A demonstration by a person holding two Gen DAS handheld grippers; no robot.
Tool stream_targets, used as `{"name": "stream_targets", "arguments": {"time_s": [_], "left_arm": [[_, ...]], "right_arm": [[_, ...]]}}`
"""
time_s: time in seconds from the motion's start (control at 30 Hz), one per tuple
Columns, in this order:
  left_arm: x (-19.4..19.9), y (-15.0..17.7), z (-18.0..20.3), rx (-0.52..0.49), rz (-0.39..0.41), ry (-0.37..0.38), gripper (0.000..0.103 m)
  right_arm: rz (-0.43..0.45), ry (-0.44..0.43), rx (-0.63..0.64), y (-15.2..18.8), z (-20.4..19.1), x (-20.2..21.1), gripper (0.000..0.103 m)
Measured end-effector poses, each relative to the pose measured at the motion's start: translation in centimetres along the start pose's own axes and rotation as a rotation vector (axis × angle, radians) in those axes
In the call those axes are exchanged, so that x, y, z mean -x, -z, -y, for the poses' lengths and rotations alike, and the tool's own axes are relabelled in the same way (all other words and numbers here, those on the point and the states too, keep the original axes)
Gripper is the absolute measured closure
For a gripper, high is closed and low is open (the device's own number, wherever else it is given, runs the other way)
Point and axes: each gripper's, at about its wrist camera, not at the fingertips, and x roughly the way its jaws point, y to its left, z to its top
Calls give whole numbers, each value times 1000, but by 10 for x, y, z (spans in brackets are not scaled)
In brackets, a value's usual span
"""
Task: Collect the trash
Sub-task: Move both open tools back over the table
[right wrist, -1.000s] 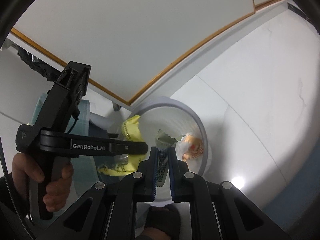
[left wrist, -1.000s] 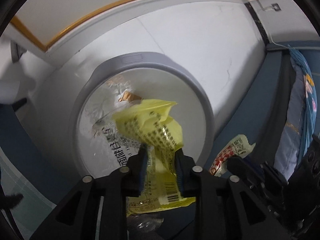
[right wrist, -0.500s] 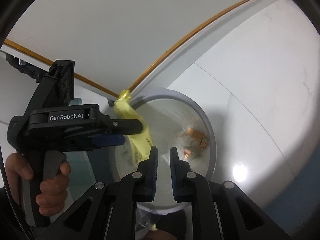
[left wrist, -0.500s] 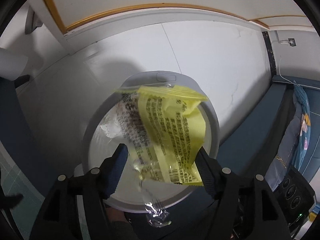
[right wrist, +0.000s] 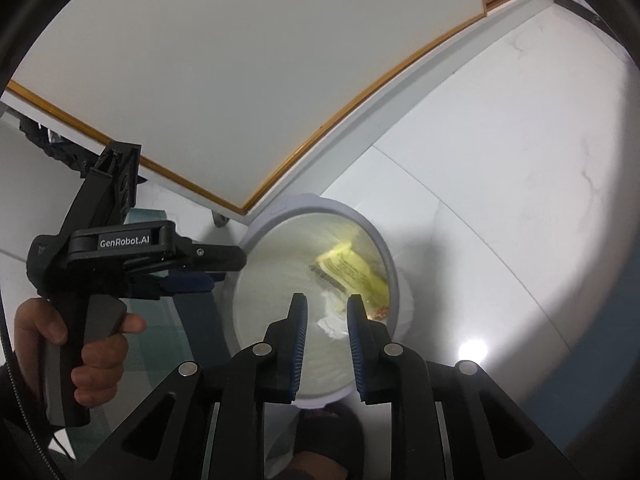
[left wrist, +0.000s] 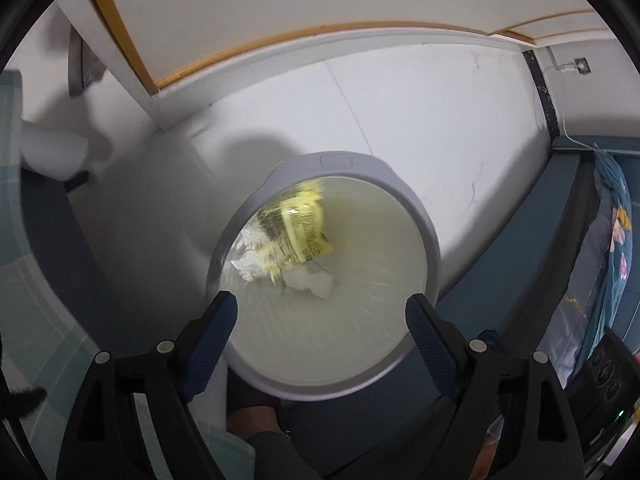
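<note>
A round bin with a grey rim [left wrist: 424, 224] stands on the white floor, below both grippers. A yellow printed wrapper [left wrist: 294, 232] lies loose inside it, blurred, beside crumpled white paper [left wrist: 316, 282]. My left gripper [left wrist: 320, 308] hangs over the bin; its jaws are opening wide and hold nothing. In the right wrist view the same bin [right wrist: 390, 264] holds the yellow wrapper [right wrist: 352, 270]. My right gripper [right wrist: 328, 300] is above the bin's near side, jaws opening a little, with nothing between them. The left gripper [right wrist: 224, 270] shows at the bin's left edge.
A person's hand [right wrist: 96, 344] grips the left tool's handle. A dark blue couch edge [left wrist: 560, 240] and a flowered cushion [left wrist: 616, 240] lie to the bin's right. The wall's skirting with a wood-edged panel [left wrist: 280, 44] runs behind the bin. A dark shoe [left wrist: 252, 400] is beside the bin.
The left jaws spread from a grip to wide apart, and the yellow wrapper fell into the bin. The right gripper let its green wrapper go, and its jaws have parted slightly.
</note>
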Motion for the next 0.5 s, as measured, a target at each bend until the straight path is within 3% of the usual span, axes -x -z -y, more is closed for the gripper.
{"name": "stream_targets", "arguments": {"time_s": [0.13,0.27,0.5], "left_arm": [[37,9,15,-107,125,-74,19],[95,30,26,-210,310,-181,19],[190,77,8,-198,586,-224,19]], "right_arm": [[40,-5,16,-3,-9,20,82],[113,-7,38,-11,-31,53,65],[282,-54,132,-13,-92,122,50]]}}
